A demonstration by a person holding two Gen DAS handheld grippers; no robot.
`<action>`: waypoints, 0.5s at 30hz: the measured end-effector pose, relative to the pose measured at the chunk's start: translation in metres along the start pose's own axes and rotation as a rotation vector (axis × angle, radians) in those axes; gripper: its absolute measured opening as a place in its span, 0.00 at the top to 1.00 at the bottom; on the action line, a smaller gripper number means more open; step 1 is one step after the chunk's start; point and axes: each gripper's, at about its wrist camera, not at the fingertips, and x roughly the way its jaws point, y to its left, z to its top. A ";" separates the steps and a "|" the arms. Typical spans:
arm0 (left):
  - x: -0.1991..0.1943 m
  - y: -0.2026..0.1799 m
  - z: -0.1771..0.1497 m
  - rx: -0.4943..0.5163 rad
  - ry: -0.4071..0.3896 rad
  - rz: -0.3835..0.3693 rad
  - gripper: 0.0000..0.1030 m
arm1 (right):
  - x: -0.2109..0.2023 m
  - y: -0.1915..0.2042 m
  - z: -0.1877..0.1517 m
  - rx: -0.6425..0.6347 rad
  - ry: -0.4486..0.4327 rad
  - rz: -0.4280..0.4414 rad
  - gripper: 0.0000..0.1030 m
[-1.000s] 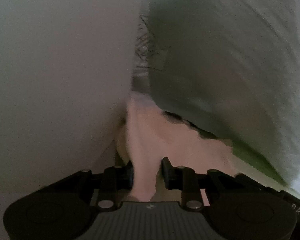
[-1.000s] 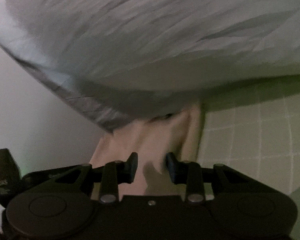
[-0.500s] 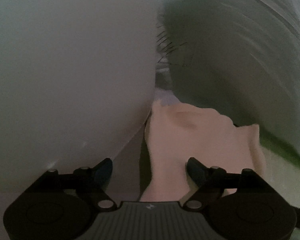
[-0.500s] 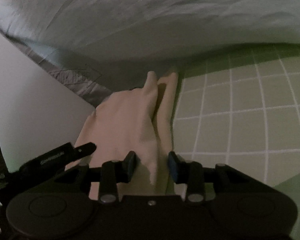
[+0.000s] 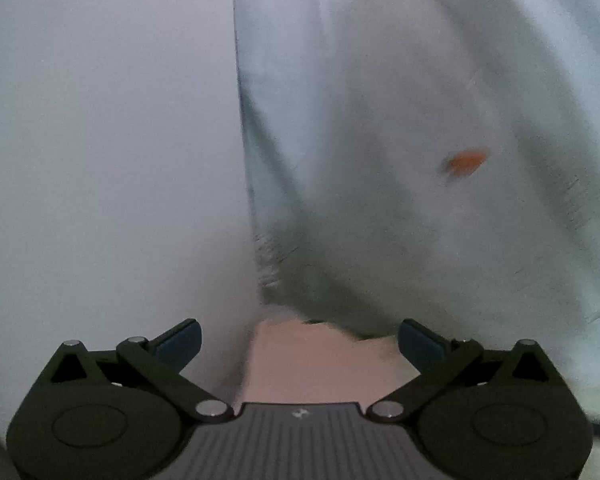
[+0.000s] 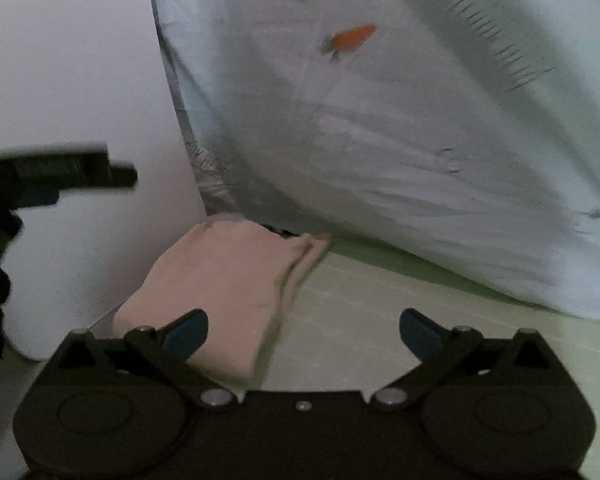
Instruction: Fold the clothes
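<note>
While both sets of jaws are swinging apart, nothing sits between either pair. My left tool [image 5: 299,344] stands wide, its blue pads clear of the cloth, and my right tool [image 6: 303,330] is just as wide, with only bare surface between its pads. Below and just ahead of them lies the folded pink garment [image 6: 224,280], resting flat on the green gridded mat [image 6: 420,300]. In the right wrist view it lies left of centre, its near end passing behind the left finger; in the left wrist view it sits between the fingers, below them, and I cannot tell whether it touches either. Its left edge runs along a plain white surface [image 5: 100,160] that rises beside it. To the far left of the right wrist view, a dark blurred shape is my other tool seen from the side, up off the mat. Beyond the garment's far end, a big pale blue-white cloth [image 6: 420,140] bulges over the mat, its lower edge meeting the garment's far corner. An orange mark [image 6: 352,38] shows high on that cloth, blurred, with faint dark stitch-like lines farther right.
</note>
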 end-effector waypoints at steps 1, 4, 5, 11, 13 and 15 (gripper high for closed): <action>-0.016 -0.007 0.001 -0.024 -0.003 -0.026 0.00 | -0.018 -0.003 -0.005 0.019 -0.001 -0.001 0.00; -0.064 -0.030 0.001 -0.041 0.003 -0.060 0.00 | -0.073 -0.011 -0.020 0.076 -0.004 -0.003 0.00; -0.080 -0.038 -0.002 -0.026 0.007 -0.038 0.00 | -0.090 -0.014 -0.025 0.085 -0.003 -0.004 0.00; -0.174 -0.075 -0.036 -0.011 0.053 0.029 0.00 | -0.176 -0.029 -0.051 0.039 0.003 -0.042 0.00; -0.199 -0.083 -0.052 -0.049 0.090 0.024 0.00 | -0.203 -0.038 -0.062 0.040 0.000 -0.032 0.00; -0.221 -0.094 -0.066 -0.044 0.098 0.043 0.00 | -0.225 -0.046 -0.074 0.031 0.000 -0.028 0.00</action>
